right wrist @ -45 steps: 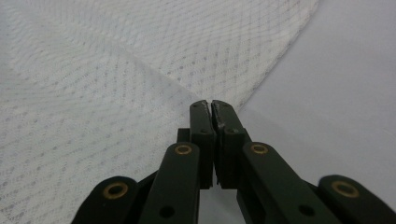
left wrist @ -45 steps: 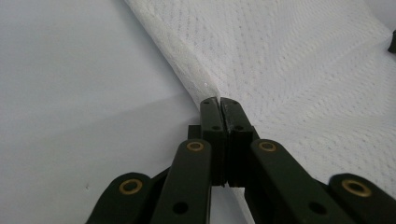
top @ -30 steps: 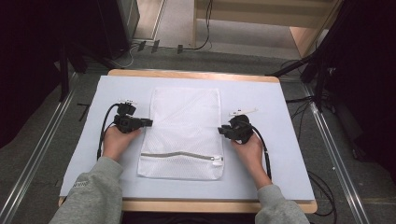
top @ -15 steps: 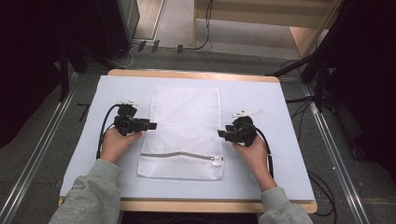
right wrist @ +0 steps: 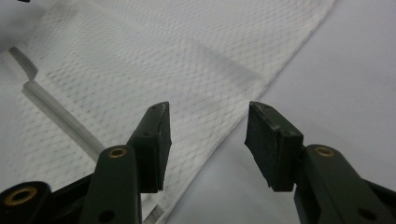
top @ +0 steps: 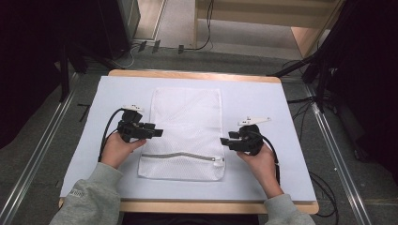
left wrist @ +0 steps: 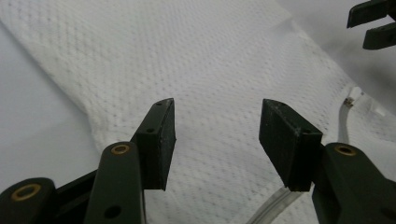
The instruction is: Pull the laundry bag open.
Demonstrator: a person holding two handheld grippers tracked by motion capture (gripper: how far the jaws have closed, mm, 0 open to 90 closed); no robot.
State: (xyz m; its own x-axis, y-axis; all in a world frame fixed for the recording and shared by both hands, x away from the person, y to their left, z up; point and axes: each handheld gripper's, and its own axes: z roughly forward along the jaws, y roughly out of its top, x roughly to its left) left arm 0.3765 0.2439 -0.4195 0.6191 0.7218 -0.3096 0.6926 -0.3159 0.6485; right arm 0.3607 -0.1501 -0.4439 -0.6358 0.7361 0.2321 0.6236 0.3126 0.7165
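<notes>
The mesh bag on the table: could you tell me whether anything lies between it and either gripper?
Nothing visible does. The mesh bag lies flat, with the left gripper and the right gripper, both open, at its side edges.

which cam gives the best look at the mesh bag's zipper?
High view: the whole zipper runs across the near end of the white mesh laundry bag, pull at its right end. The left gripper view catches part of the zipper past the open jaws; the right gripper view shows a stretch of its tape at the left.
</notes>
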